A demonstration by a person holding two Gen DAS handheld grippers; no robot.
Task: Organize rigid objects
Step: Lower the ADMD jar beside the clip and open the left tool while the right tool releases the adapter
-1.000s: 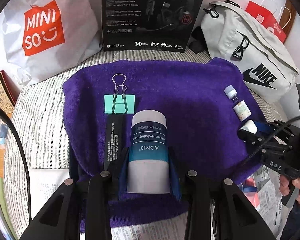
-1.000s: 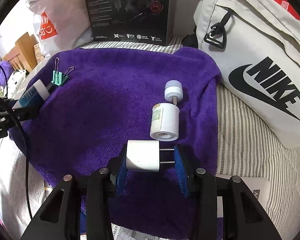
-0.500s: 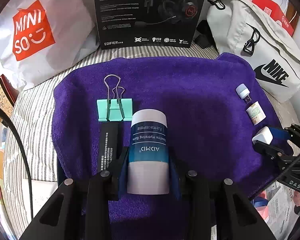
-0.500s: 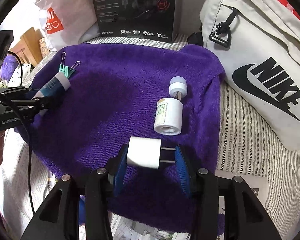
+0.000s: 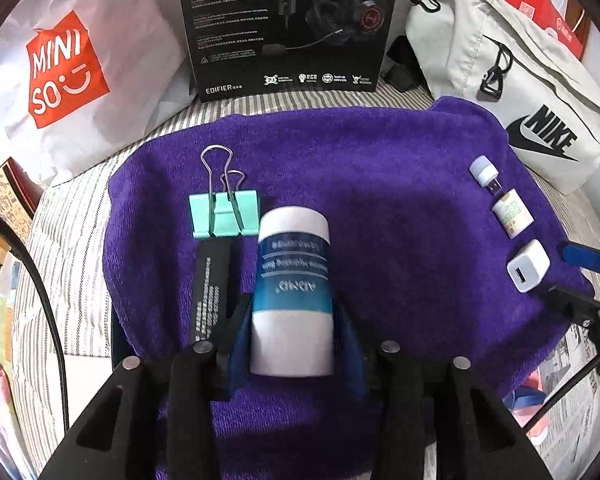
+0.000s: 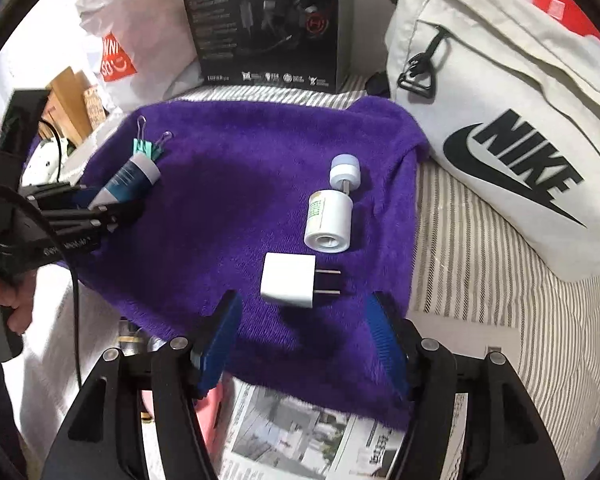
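**Every readable label in this shot**

The white plastic shopping bag (image 5: 72,80) has an orange square that says "MINISO" with a smiley. The tall black cardboard headset box (image 5: 288,28) reads "EDIFIER" along its bottom edge; the rest of its print is too tiny to read. The off-white fabric waist bag (image 6: 499,120) has a big black "NIKE" with the swoosh. The white-and-blue cream tube (image 5: 292,296) reads "AIDMD", upside down.

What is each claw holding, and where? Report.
Right claw: nothing; just opened off white plug charger. Left claw: just opening around white end of blue-white cream tube; grip unclear.
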